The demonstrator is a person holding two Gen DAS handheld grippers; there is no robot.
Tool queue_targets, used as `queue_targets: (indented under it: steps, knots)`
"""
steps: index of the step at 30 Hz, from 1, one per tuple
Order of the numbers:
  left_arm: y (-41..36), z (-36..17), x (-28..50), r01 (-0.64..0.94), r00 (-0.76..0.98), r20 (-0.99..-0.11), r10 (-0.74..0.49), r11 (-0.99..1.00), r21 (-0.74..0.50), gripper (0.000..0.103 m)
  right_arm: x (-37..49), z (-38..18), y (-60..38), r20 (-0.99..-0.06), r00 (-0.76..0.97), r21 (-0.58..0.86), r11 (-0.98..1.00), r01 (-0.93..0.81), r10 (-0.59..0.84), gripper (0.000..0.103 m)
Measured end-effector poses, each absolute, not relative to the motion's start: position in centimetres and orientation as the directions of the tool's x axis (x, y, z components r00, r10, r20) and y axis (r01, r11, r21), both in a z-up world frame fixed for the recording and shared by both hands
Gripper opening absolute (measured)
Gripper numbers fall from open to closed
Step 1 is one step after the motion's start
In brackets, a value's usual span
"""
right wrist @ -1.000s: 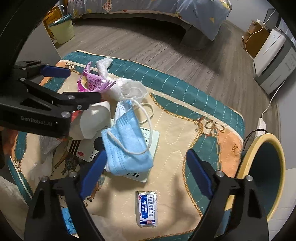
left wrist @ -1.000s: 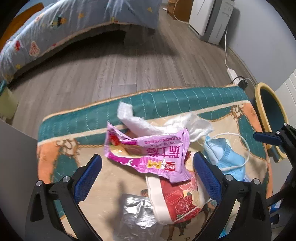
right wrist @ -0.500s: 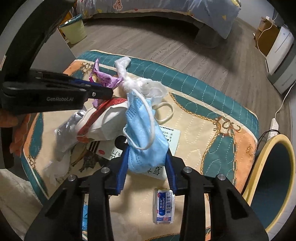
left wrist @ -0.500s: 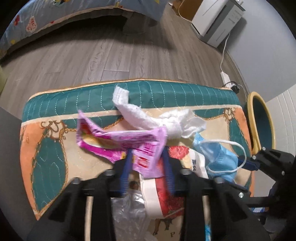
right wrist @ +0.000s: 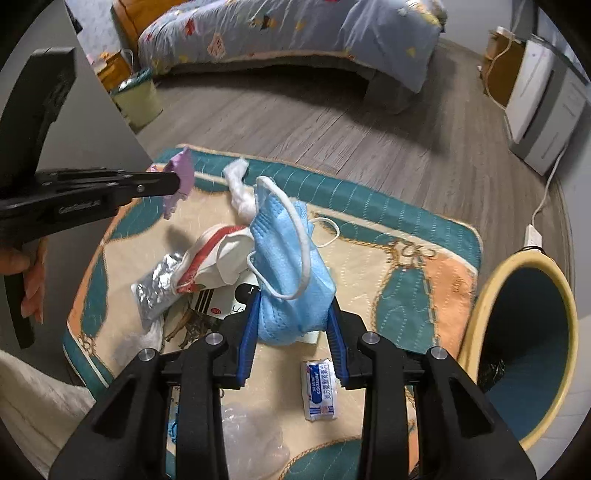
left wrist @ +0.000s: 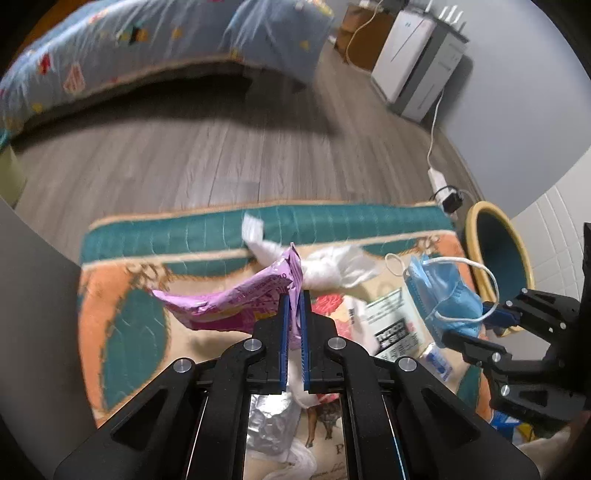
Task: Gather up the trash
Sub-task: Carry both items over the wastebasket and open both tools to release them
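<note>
My left gripper (left wrist: 294,299) is shut on a pink snack wrapper (left wrist: 236,299) and holds it above the patterned mat (left wrist: 122,332); the wrapper also shows in the right wrist view (right wrist: 181,173). My right gripper (right wrist: 292,314) is shut on a blue face mask (right wrist: 291,266) and holds it above the mat; the mask also shows in the left wrist view (left wrist: 443,291). Left on the mat are a white tissue (left wrist: 332,266), a red-and-white bag (right wrist: 218,251), a silver foil packet (right wrist: 155,291) and a small white sachet (right wrist: 320,387).
A yellow-rimmed bin with a dark teal inside (right wrist: 528,339) stands at the mat's right edge. A printed paper (left wrist: 391,325) lies under the trash. A bed (right wrist: 288,33) and a white appliance (right wrist: 543,96) stand across the wood floor. A power strip cable (left wrist: 436,173) lies near the bin.
Both grippers went from open to shut: the left closed on the pink wrapper, the right on the blue mask. Both have lifted their items off the mat.
</note>
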State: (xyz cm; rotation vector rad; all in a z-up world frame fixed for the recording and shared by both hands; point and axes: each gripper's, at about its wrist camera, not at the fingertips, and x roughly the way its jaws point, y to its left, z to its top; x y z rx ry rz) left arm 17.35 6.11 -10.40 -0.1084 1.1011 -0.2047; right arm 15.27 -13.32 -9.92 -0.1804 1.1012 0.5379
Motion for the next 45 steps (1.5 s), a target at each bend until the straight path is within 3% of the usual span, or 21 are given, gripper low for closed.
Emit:
queue_targets:
  steps: [10,21,30,45]
  knots:
    - [1.9,-4.9,14.6,0.221,0.566,-0.791,-0.231,0.967,-0.124,0.006,14.7,-5.7,-19.2,-0.836,0.458,0.112,0.911,-0.397,0.302,0.033]
    - [-5.9,-3.3,14.2,0.38,0.595,-0.743,-0.305,0.922,-0.075,0.006,13.9,-6.1,-30.5,-0.826,0.529,0.113,0.977,-0.183,0.195,0.033]
    - [-13.6,-3.8,12.9,0.57,0.569,-0.708,-0.419,0.821,-0.028,0.006,13.8,-9.4,-39.5,-0.851,0.518,0.123,0.991,0.044,0.083,0.033]
    - [-25.1,-9.2,10.5,0.795,0.432,-0.744,-0.51,0.605,0.047,0.006,14.4,-14.2,-44.4,-0.904,0.425,0.128,0.974,0.189,0.036,0.033]
